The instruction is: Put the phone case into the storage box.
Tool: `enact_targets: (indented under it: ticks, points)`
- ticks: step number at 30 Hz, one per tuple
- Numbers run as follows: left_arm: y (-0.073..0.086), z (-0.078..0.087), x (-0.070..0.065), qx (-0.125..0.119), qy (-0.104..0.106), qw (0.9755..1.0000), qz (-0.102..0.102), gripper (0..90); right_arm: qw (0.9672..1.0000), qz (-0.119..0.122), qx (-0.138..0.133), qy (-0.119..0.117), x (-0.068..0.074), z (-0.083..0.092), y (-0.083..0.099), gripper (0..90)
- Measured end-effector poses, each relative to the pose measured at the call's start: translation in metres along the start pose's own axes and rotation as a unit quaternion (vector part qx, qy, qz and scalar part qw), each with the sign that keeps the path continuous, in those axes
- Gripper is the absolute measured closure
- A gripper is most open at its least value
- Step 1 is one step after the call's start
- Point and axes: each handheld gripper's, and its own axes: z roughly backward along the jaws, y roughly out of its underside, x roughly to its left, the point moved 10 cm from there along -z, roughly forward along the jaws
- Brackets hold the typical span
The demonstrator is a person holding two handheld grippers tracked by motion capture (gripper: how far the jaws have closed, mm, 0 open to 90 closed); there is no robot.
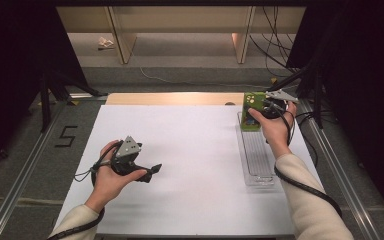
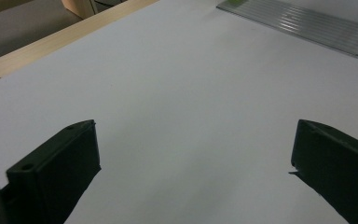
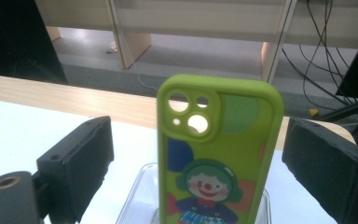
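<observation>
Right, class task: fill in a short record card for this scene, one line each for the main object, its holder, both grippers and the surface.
Object: green phone case with a clown picture, standing upright
Holder: clear ribbed tray, case at its far end
Right gripper: fingers open either side of the case, not touching it
Left gripper: open, nothing between its fingers, over the white table

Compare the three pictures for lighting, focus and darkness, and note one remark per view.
High view: white table sheet evenly lit, both flanks nearly black. Left gripper view: the left hand-held gripper has dark, soft-edged jaws over a pale sheet. Right gripper view: green phone case is bright, slightly soft; the shelves behind are hazy.
</observation>
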Motion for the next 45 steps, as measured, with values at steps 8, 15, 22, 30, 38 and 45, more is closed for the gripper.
enact_targets:
  ticks: [8, 15, 22, 30, 38, 45]
  points:
    - [-0.001, 0.000, 0.000, 0.000, 0.000, 1.0000, 0.000, 0.7, 0.9999, 0.011, -0.007, -0.007, 0.005, 0.012, -0.002, 11.9]
    - [0.000, 0.000, -0.001, 0.000, 0.000, 1.0000, 0.000, 0.7, 0.9997, 0.011, -0.014, -0.018, 0.009, 0.024, -0.003, 12.4]
    - [-0.001, 0.000, -0.001, -0.001, 0.000, 1.0000, 0.000, 0.7, 0.9993, 0.020, -0.016, -0.028, 0.014, 0.035, -0.001, 13.0]
    - [-0.001, 0.001, -0.001, -0.002, 0.001, 1.0000, 0.001, 0.7, 0.9986, 0.028, -0.014, -0.042, 0.021, 0.048, 0.005, 13.5]
    - [-0.001, 0.000, -0.001, -0.002, 0.002, 1.0000, 0.001, 0.7, 0.9970, 0.040, -0.012, -0.065, 0.032, 0.059, 0.012, 13.7]
    - [-0.001, 0.000, -0.002, -0.002, 0.003, 1.0000, 0.001, 0.7, 0.9953, 0.049, -0.017, -0.082, 0.038, 0.071, 0.014, 14.2]
